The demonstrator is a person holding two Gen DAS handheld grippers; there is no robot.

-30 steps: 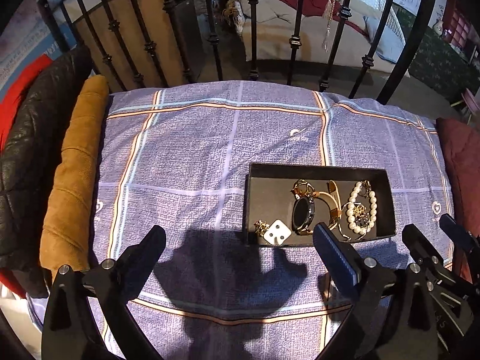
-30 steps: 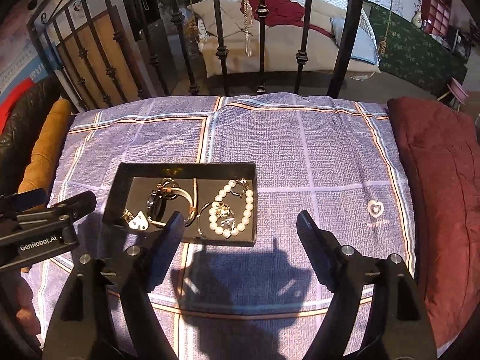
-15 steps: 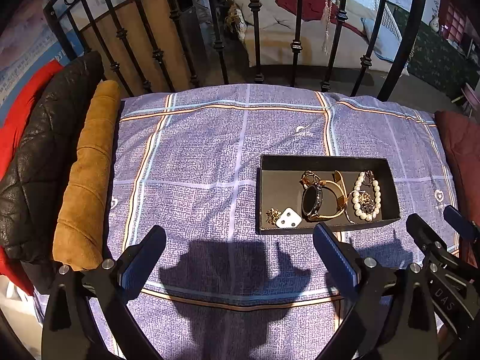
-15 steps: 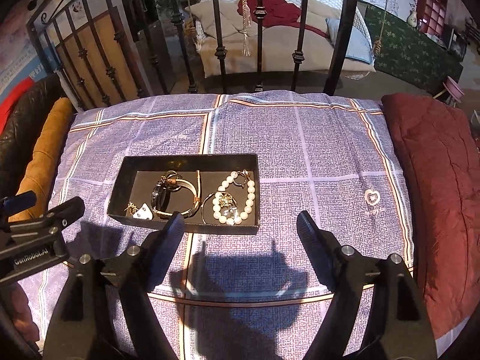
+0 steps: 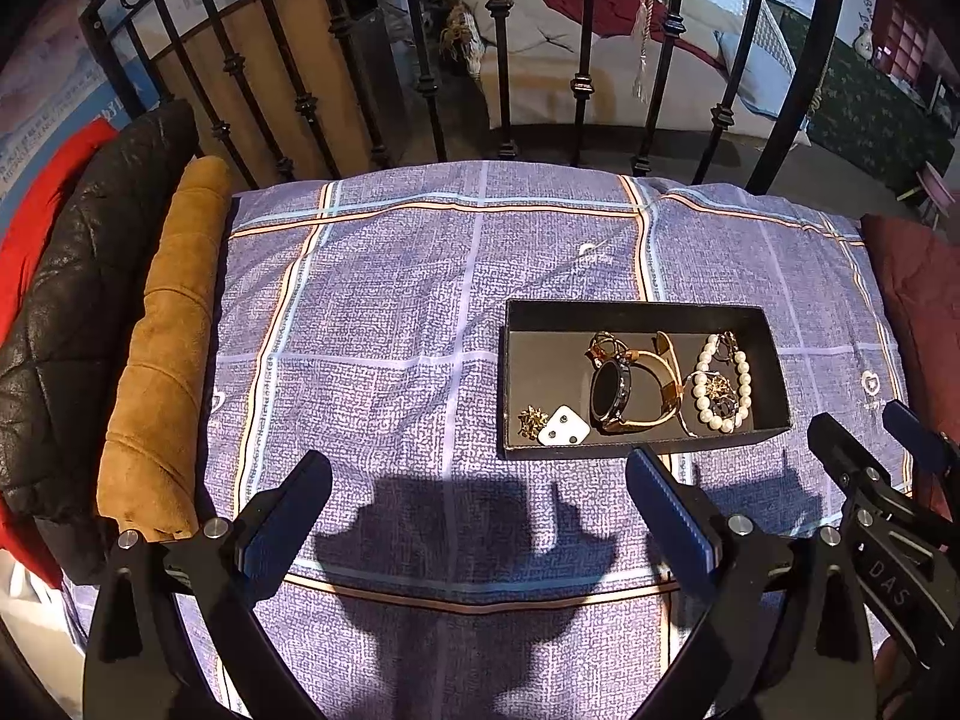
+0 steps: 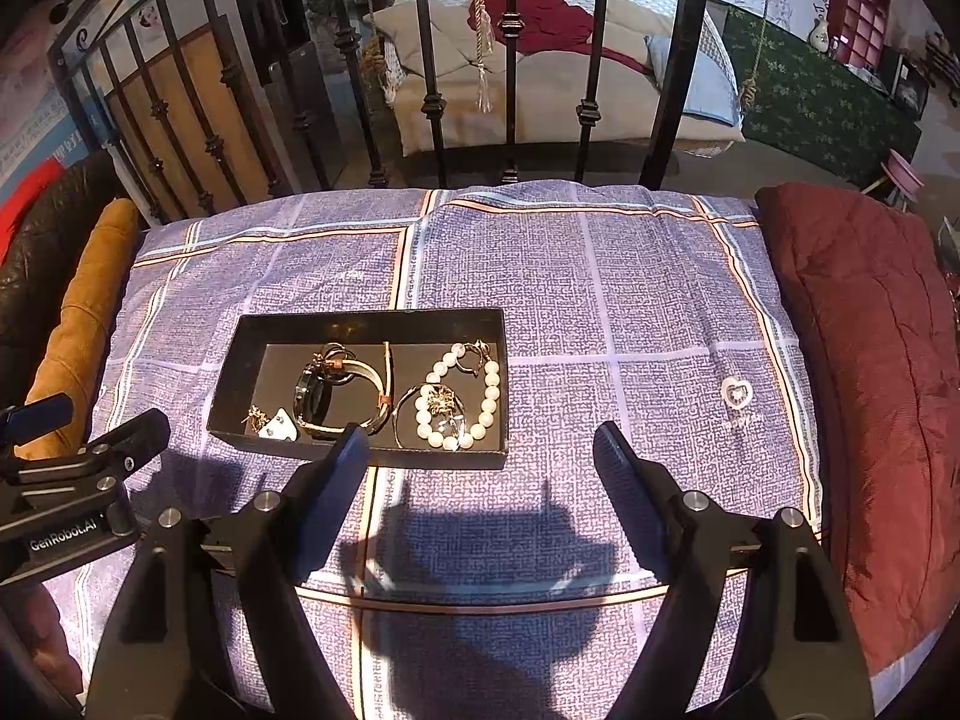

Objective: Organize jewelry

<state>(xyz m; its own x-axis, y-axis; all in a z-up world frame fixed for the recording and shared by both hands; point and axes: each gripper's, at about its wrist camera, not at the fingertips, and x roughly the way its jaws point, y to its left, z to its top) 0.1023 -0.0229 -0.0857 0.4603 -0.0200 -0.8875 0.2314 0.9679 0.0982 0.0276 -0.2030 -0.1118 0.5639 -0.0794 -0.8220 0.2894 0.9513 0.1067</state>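
Left wrist: box [image 5: 636,315] holds watch [image 5: 609,389], pearl bracelet [image 5: 723,384], earrings [image 5: 555,425].
Both tools, left [image 5: 477,492] and right [image 6: 480,450], gape wide, empty.

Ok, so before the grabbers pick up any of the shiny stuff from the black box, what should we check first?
1. Left gripper open and empty: ok.
2. Right gripper open and empty: ok.
3. Black box sitting flat on the purple bedspread: ok.
4. Pearl bracelet free to lift alone: not ok, a gold charm lies inside its loop.
5. Watch clear of other pieces: not ok, its band touches a gold ring piece.
6. White earring card holding both studs firmly: cannot tell.
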